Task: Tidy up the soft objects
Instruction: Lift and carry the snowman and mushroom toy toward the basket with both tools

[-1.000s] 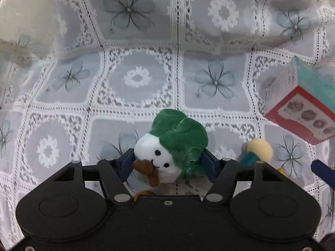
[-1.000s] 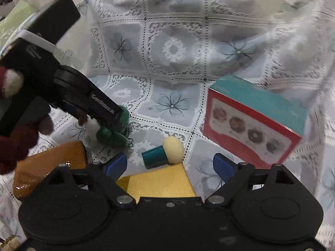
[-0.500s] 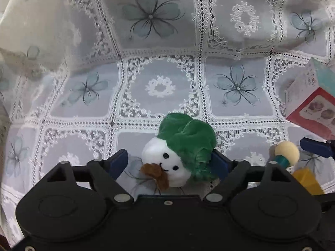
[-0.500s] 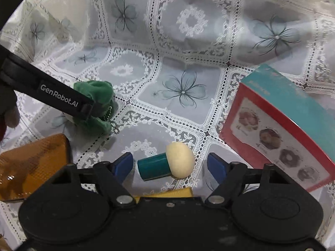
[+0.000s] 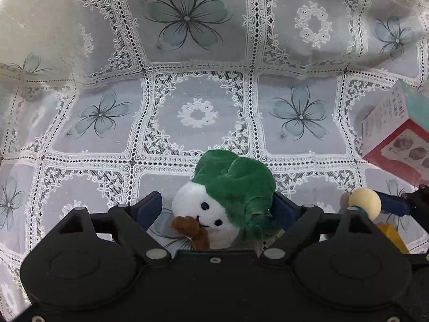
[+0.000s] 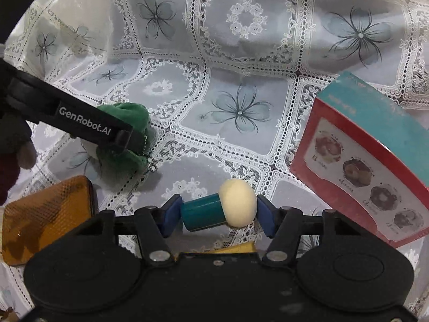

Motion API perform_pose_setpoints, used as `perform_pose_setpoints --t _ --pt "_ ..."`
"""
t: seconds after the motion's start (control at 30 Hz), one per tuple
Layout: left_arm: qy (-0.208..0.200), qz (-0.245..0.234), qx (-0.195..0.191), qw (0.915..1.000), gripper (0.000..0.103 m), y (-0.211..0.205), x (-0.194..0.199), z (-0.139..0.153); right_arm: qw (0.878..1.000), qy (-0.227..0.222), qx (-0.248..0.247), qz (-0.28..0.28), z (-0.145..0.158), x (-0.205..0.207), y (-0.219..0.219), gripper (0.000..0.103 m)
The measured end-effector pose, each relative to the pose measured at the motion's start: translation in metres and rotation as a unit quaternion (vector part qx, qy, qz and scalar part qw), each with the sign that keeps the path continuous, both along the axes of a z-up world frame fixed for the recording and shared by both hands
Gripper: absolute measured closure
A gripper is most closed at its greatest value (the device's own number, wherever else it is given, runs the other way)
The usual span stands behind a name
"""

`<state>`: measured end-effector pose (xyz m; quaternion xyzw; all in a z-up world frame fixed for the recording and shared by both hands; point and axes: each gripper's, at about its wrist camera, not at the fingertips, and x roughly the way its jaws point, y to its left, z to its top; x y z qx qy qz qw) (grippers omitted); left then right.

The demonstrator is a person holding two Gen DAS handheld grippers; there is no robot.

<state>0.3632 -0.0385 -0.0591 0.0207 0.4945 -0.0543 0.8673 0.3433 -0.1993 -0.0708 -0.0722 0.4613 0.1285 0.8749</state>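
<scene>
Right gripper (image 6: 215,216): the blue pads are closing on a mushroom toy (image 6: 218,210), one pad at the teal stem's end, the other at the cream cap; contact appears made or nearly made at both ends. The mushroom toy lies on its side on the lace tablecloth (image 6: 241,112), long axis running left to right across the jaws, cap toward the right, stem toward the left. Judged from its look, it is light and squashy; an end-to-end grip may let it buckle or pop out, so a hold across the stem near the cap would be steadier. Left gripper (image 5: 215,212): the jaws are opening around a plush snowman (image 5: 214,209), which rests between them on the cloth; the left pad stands clear of the white head, while the right pad is hidden behind the green hat, so contact there cannot be told. The plush snowman lies with its face toward the camera and its hat pointing far and right; it is soft, light and easily pinched at head or hat. Outward: a red and teal box (image 6: 375,166) stands at the right, an orange case (image 6: 45,214) lies near left, and a yellow block (image 6: 238,248) lies just below the right gripper.
</scene>
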Motion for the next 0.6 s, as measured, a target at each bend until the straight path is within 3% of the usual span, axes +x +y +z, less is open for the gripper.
perform_pose_setpoints --t 0.17,0.2,0.23,0.4,0.6 --pt "0.003 0.008 -0.009 0.9999 0.021 0.001 0.004 0.0 1.0 -0.002 0.003 -0.008 0.004 0.001 0.003 0.044" --pt "0.003 0.009 -0.008 0.9999 0.038 0.002 0.005 0.0 1.0 -0.002 0.003 -0.009 0.006 0.0 0.004 0.044" --pt "0.001 0.009 -0.008 0.9999 0.042 0.002 0.005 0.0 1.0 -0.003 0.002 -0.01 0.007 0.0 0.006 0.044" --pt "0.008 0.016 -0.051 0.9985 0.043 0.016 0.007 0.002 1.0 -0.003 0.001 -0.018 0.015 0.0 0.013 0.044" --pt "-0.008 0.037 -0.028 0.9989 0.043 0.041 -0.004 0.013 1.0 -0.003 0.009 -0.027 0.026 0.004 0.032 0.044"
